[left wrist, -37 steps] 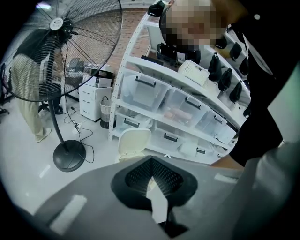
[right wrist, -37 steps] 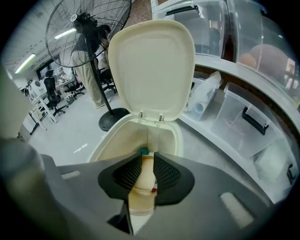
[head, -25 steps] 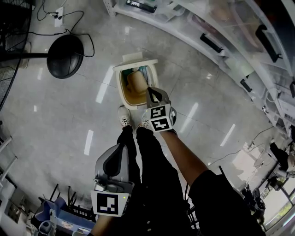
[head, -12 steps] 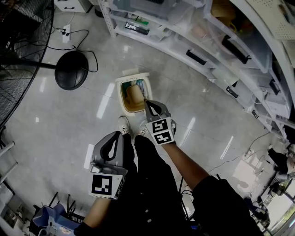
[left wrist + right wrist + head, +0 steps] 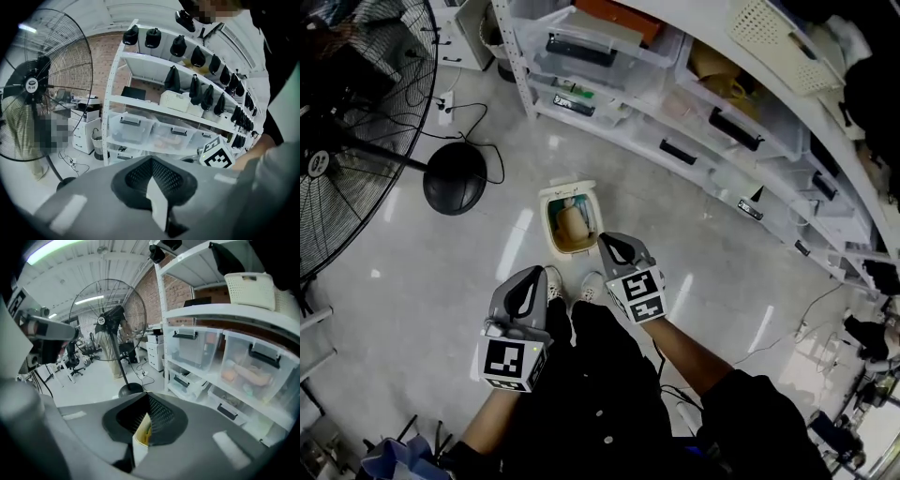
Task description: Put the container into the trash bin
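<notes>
The right gripper (image 5: 615,244) is drawing back from over the trash bin (image 5: 549,212), now clear of its rim at the bin's 5 o'clock. The left gripper (image 5: 528,278) is rising level beside it. More shelving (image 5: 722,112) is entering at 1 o'clock.

The trash bin (image 5: 547,223) is cream, the container (image 5: 573,223) tan, the fan base (image 5: 455,178) black

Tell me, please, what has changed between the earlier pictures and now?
The right gripper has drawn back from the rim of the trash bin toward the person and now is apart from it. The left gripper has come forward, nearly level with the right. Nothing was taken or let go: both are shut and empty. The container stays inside the bin.
</notes>
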The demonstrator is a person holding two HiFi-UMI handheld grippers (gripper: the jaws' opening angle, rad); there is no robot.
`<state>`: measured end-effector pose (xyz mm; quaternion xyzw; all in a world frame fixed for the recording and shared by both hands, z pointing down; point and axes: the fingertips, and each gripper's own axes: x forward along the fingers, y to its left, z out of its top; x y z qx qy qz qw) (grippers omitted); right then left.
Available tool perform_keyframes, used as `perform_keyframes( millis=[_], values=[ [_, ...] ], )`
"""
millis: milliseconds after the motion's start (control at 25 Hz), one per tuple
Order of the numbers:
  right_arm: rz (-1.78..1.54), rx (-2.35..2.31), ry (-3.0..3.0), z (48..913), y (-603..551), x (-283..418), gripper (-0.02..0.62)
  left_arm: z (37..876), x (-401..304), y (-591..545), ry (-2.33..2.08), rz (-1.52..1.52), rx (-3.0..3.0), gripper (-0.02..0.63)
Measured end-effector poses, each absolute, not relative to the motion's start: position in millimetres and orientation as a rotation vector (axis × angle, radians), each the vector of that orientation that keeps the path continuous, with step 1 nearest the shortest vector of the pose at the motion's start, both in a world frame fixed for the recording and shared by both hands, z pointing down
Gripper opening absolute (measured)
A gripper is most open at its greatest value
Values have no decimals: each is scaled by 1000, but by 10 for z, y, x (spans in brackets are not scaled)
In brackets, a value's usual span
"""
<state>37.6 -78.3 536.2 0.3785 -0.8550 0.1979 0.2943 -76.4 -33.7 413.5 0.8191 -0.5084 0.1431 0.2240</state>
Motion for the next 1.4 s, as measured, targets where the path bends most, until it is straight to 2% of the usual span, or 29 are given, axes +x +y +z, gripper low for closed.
perform_keyframes(
  millis=[760,1400],
  values=[
    [384,1408,-2462,3403,-843,1020,26,3184,-996,-528,-1523,264,2404,0],
    [257,1744,-2505,2611,-774,1677,26,2633,-1286,-556,-1691,185,2475,0]
  ],
)
